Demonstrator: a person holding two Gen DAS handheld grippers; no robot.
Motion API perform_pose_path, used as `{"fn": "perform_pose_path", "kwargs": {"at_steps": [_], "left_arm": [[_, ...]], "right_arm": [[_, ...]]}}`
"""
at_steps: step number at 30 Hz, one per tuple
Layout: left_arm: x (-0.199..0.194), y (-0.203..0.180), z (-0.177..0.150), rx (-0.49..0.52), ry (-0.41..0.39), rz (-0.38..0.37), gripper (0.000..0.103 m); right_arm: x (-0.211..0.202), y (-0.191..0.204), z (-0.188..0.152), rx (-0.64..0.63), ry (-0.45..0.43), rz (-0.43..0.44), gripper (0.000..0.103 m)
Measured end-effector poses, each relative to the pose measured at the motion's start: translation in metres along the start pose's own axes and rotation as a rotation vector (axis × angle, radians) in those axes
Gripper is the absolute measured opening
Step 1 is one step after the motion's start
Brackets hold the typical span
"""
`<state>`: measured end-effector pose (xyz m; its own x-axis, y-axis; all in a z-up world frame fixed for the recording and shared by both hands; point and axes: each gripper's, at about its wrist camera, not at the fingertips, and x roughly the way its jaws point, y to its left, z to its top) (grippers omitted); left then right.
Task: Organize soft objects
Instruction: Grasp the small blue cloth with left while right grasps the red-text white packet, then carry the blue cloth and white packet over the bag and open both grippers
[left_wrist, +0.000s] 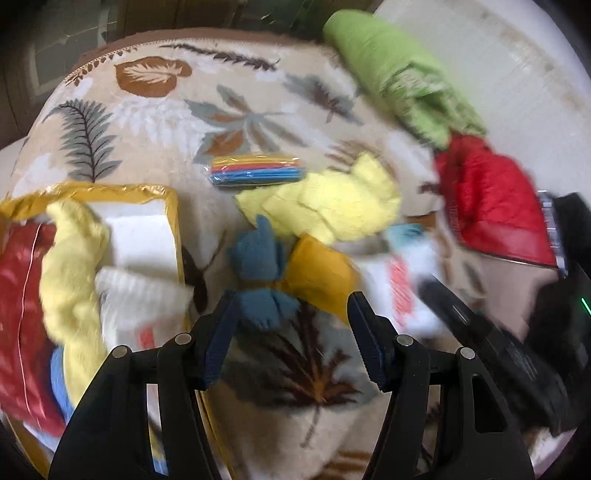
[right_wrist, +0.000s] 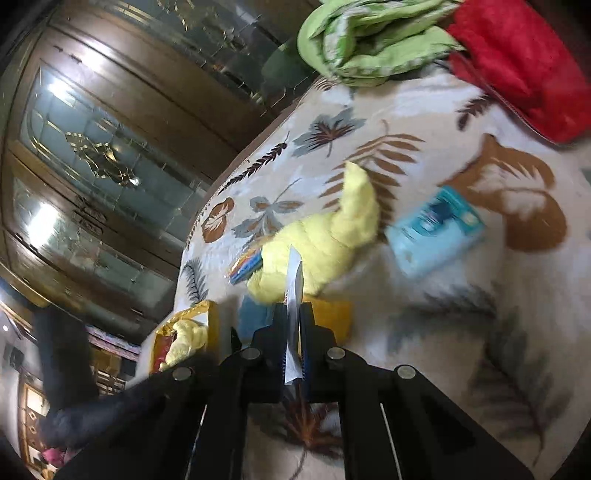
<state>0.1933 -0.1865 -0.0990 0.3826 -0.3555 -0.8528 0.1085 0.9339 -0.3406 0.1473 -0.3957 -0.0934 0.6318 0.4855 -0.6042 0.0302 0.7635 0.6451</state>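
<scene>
Hanging over the leaf-patterned blanket (left_wrist: 155, 122), the left claw (left_wrist: 291, 314) stands released, nothing between its pads, and the blue-and-mustard soft bundle (left_wrist: 284, 273) lies directly ahead of it, the blue end just at the left fingertip and the mustard end reaching toward the right one. That bundle's long axis runs across the claw's opening rather than along it, so I judge a short push forward would bring both pads around its middle. The gold-edged box (left_wrist: 173, 221), already holding a yellow plush and other soft pieces, sits close on the left, so this hand is the nearer one for carrying the bundle there. The right claw (right_wrist: 293, 321) is clenched on a thin white packet (right_wrist: 294, 280) standing edge-on between its pads. Beyond the bundle lies the loose yellow plush (left_wrist: 332, 203), with a striped packet (left_wrist: 256, 170) just behind it.
</scene>
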Motion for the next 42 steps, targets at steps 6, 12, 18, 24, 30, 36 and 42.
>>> {"fn": "perform_pose_path", "kwargs": {"at_steps": [6, 12, 18, 24, 30, 36, 42], "left_arm": [[0.034, -0.002, 0.016, 0.007, 0.075, 0.083, 0.037], [0.030, 0.006, 0.012, -0.006, 0.061, 0.093, 0.014], [-0.018, 0.018, -0.020, -0.072, -0.009, -0.056, 0.011], [-0.104, 0.048, -0.060, -0.154, -0.166, -0.159, 0.011], [-0.162, 0.096, -0.067, -0.214, -0.274, -0.095, 0.011], [-0.158, 0.129, -0.052, -0.217, -0.244, -0.039, 0.011], [-0.140, 0.151, -0.042, -0.222, -0.188, -0.033, 0.011]], "right_arm": [[-0.012, -0.002, -0.022, 0.004, -0.003, 0.013, 0.004], [-0.009, 0.005, -0.028, -0.026, 0.005, 0.016, 0.004], [-0.015, 0.013, -0.030, -0.052, -0.003, 0.036, 0.004], [-0.021, 0.031, -0.034, -0.079, -0.004, 0.088, 0.004], [-0.003, 0.064, -0.040, -0.087, 0.053, 0.184, 0.004], [0.038, 0.110, -0.039, -0.118, 0.102, 0.209, 0.004], [0.087, 0.136, -0.024, -0.128, 0.136, 0.148, 0.004]]}}
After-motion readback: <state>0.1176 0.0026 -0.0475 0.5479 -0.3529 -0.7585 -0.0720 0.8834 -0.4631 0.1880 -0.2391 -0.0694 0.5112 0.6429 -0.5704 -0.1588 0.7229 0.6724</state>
